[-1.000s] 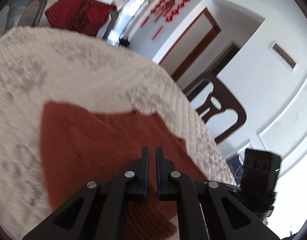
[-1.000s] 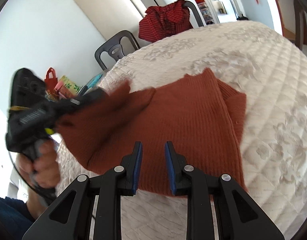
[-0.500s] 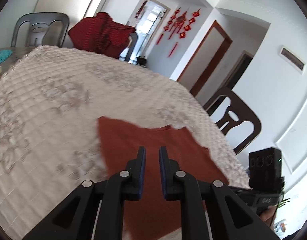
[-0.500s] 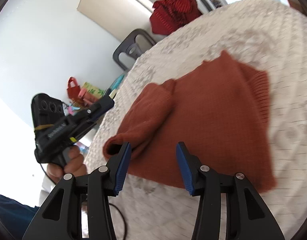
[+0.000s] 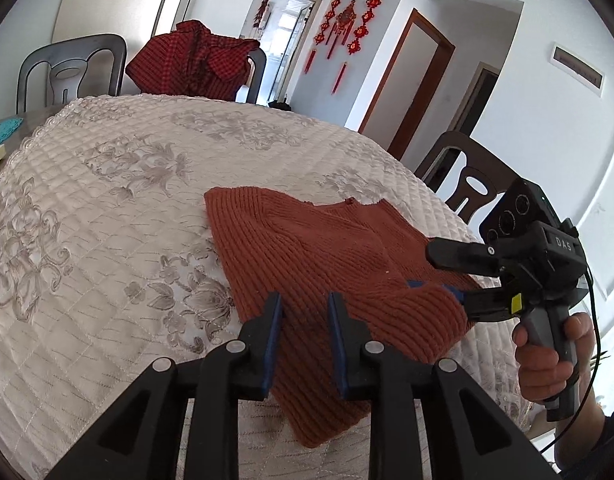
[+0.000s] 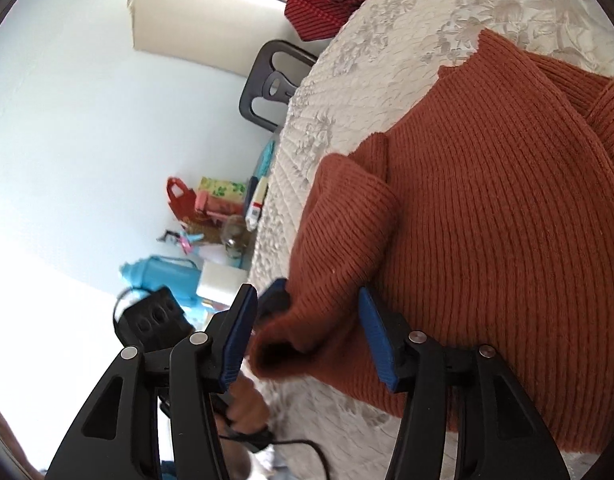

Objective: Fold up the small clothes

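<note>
A rust-orange knit sweater (image 5: 319,264) lies on the quilted white tablecloth (image 5: 107,216); it also shows in the right wrist view (image 6: 487,208). One sleeve (image 6: 339,240) is folded over the body, with its cuff (image 6: 279,352) near the table edge. My left gripper (image 5: 303,312) is open and empty just above the sweater's near edge. My right gripper (image 6: 307,328) is open wide with the sleeve cuff between its jaws; it also shows in the left wrist view (image 5: 443,276) at the sweater's right side.
A red checked garment (image 5: 195,60) hangs over a chair at the table's far side. A dark wooden chair (image 5: 467,184) stands on the right. Bags and boxes (image 6: 211,208) crowd a spot beyond the table's left edge.
My left gripper let go of the sleeve, opened a little and pulled back. My right gripper opened wide and moved in around the sleeve cuff.
</note>
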A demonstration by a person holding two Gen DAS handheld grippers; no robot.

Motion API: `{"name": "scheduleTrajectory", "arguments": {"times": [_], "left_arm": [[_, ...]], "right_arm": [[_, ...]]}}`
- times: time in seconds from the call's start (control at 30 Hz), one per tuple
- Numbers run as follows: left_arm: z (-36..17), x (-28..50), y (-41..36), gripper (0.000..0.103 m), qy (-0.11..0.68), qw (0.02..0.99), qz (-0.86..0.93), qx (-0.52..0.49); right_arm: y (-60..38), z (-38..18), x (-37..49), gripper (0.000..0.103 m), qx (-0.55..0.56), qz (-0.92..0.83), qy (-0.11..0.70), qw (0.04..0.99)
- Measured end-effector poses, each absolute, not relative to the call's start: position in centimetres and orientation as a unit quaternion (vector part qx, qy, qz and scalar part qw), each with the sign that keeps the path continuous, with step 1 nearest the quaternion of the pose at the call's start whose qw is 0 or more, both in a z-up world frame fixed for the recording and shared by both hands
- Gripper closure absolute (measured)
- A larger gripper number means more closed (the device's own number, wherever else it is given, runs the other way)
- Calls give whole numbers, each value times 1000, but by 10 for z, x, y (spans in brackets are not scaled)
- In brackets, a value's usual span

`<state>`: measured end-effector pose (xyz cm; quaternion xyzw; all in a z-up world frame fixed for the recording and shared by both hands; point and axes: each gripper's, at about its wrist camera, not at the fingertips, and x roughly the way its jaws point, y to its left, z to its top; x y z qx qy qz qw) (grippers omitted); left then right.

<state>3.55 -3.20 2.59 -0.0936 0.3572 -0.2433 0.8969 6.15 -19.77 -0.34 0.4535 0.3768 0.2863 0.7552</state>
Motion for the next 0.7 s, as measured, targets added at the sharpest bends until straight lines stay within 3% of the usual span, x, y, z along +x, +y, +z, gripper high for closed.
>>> {"name": "scheduleTrajectory", "arguments": {"times": [0.43,0.47,0.53,0.57,0.7], "left_arm": [[25,32,-34,72,353,894,-261,-94],[25,32,-34,72,354,894,-260,-94],[25,31,-35,72,354,894,-260,-92],[25,32,-36,72,354,894,-259,-90],[29,31,-36,72,351,897,-253,-86]], "right_arm": [[-171,5,75,50,354,230,418,805],[-171,5,76,52,351,230,416,807],[-170,6,76,82,337,221,412,817],[-170,5,77,87,333,216,414,819],[-174,2,77,89,346,220,407,816]]}}
